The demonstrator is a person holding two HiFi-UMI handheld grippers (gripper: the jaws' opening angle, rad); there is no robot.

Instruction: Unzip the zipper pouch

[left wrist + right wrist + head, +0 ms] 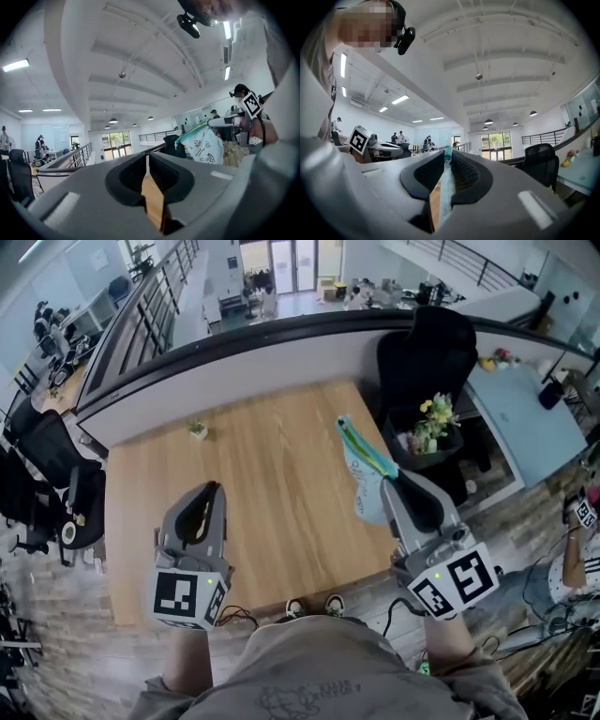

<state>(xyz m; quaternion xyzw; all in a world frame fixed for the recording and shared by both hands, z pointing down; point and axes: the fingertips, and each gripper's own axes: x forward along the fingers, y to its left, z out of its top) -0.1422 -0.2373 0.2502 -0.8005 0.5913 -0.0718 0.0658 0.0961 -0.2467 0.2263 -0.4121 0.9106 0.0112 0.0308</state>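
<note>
Above the wooden bench (272, 456), the zipper pouch (363, 470) hangs pinched by its edge in the right gripper's (388, 486) fingers (465, 172), while the left gripper's (213, 489) fingers (129, 176) are pressed together on nothing, so the unzipping itself seems yet to start.

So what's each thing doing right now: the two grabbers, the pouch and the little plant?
Left gripper: shut, nothing in it.
Right gripper: shut on the pouch's edge.
Pouch: up in the air, hanging from the right gripper; can't tell if it's zipped.
Plant: standing upright on the table.
</note>
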